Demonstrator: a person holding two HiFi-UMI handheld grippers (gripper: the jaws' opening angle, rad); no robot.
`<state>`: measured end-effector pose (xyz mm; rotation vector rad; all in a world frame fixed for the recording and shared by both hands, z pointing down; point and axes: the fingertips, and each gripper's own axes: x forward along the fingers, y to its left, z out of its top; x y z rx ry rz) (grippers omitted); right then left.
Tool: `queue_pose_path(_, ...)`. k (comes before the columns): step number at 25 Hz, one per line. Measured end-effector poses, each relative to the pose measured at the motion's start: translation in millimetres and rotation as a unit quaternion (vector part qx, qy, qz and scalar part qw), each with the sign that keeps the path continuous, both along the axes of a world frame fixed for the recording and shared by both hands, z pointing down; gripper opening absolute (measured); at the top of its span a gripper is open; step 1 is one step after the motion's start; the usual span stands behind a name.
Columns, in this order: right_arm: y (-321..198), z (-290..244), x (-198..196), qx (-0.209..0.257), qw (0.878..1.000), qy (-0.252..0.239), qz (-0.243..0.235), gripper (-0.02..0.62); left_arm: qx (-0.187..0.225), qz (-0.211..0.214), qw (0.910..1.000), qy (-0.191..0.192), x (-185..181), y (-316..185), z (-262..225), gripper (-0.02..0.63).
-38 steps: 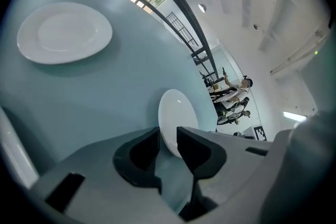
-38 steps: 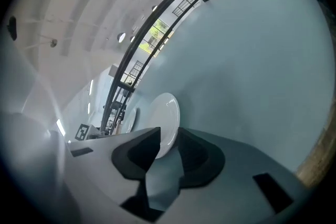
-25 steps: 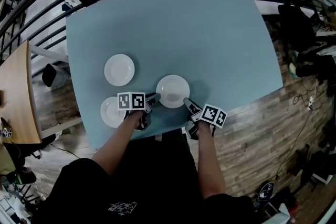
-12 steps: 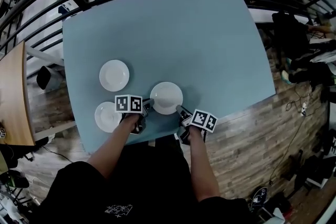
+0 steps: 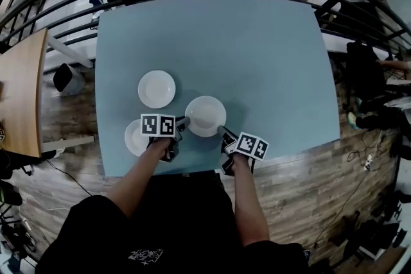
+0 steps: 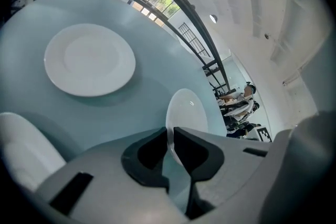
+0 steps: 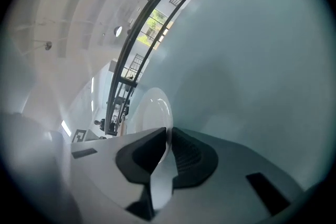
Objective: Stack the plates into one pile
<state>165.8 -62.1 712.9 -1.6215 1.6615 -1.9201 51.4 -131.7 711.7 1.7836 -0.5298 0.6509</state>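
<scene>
The table is stretching away ahead of both grippers, carrying three white plates. The middle plate is sitting between the two grippers, and each is taking it by the rim. The far plate is lying ahead of the left gripper and off to its left, well apart from the jaws. The near plate is lying just beside that gripper on its left, partly hiding under its marker cube.

The left gripper's jaws have just been closing and are now pinching the middle plate's left rim, the thin edge running between the pads. The right gripper is doing the same on the opposite rim: its jaws have just been closing too and are clamping the edge. Whether the plate is clear of the table, I cannot tell.

The plate is looking like glazed ceramic: stiff, fairly heavy for a thin-edge pinch, smooth enough to be slipping, and likely to be chipping if it is knocking against another plate. Holding it at two opposite rim points is probably the right grip, since it is keeping the plate level. Setting it down on either resting plate is likely calling for centring it first and lowering it flat, not edge-first.
</scene>
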Motion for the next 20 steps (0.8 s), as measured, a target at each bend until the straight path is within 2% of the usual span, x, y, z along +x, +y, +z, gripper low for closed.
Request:
queue_pose_path(4, -30, -7, -26, 0.015, 0.999, -0.001, -0.052, 0.035, 0.024, -0.045, 0.9987, -0.003, -31, -19, -12, 0.046)
queue_pose_path(11, -80, -17, -78, 0.026, 0.991, 0.007, -0.134, 0.035, 0.041, -0.110, 0.9930, -0.014, -90, -55, -22, 0.046)
queue_pose_path(20, -133, -14, -130, 0.027, 0.981, 0.026, -0.189, 0.035, 0.054, -0.140, 0.9882, -0.034, -144, -99, -19, 0.046)
